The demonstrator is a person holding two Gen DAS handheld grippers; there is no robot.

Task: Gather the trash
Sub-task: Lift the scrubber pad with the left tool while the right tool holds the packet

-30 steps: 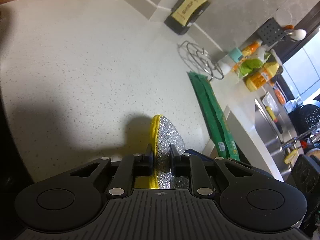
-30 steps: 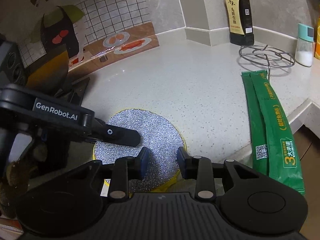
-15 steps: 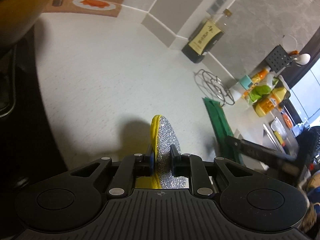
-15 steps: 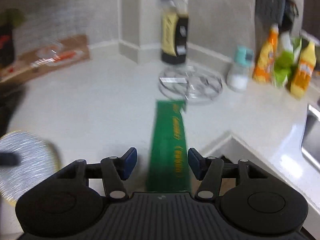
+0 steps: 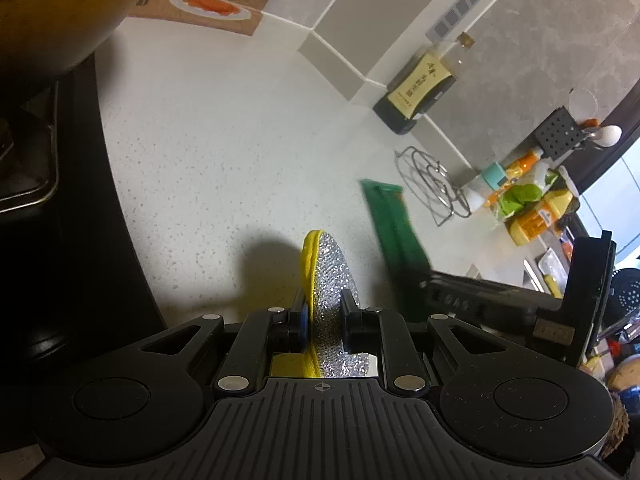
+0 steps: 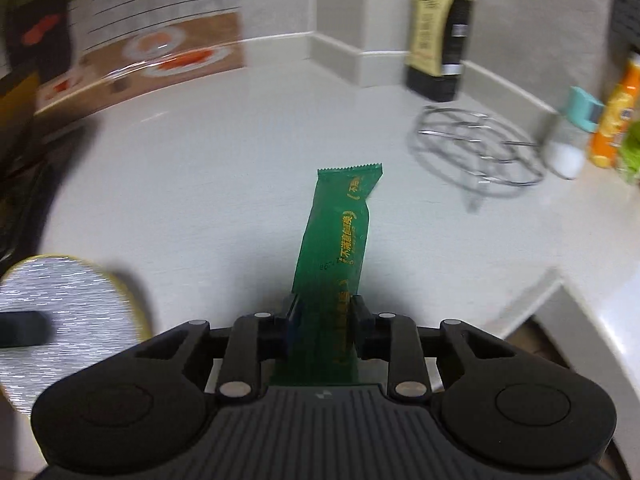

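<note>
Your left hand-held gripper [image 5: 323, 320] is clamped on the scrub pad [image 5: 330, 276], and you've got it edge-on, silver face to the right and yellow backing to the left. That's a sensible hold: pinching across the thin way means the pads bite the flat faces and the disc can't flop around. It sits clear of the surface [image 5: 224, 160], casting a shadow at about 9 o'clock of itself.

Your right hand-held gripper [image 6: 323, 320] has the green wrapper [image 6: 340, 236] between its pads and the jaws are closing on it right now. The pads look pressed onto its lower end, with the rest of the pack sticking up toward 12 o'clock, its crimped edge at the top. Grabbing it by one end makes sense for a long floppy thing, but it'll swing, so I'd guess you want to keep it hanging steady when you carry it off.

In the right view the pad shows at 8 o'clock, so both hands are close together, each carrying one piece of trash.

Everything else looks like stuff that belongs there and should stay: the sauce bottle [image 6: 438, 36] at 1 o'clock against the wall, the wire trivet [image 6: 480, 148] just in front of it, and the shaker [image 6: 572, 136] and the detergent bottles further round at 2 o'clock.

No bin in either view, so I can't tell where you're headed.
</note>
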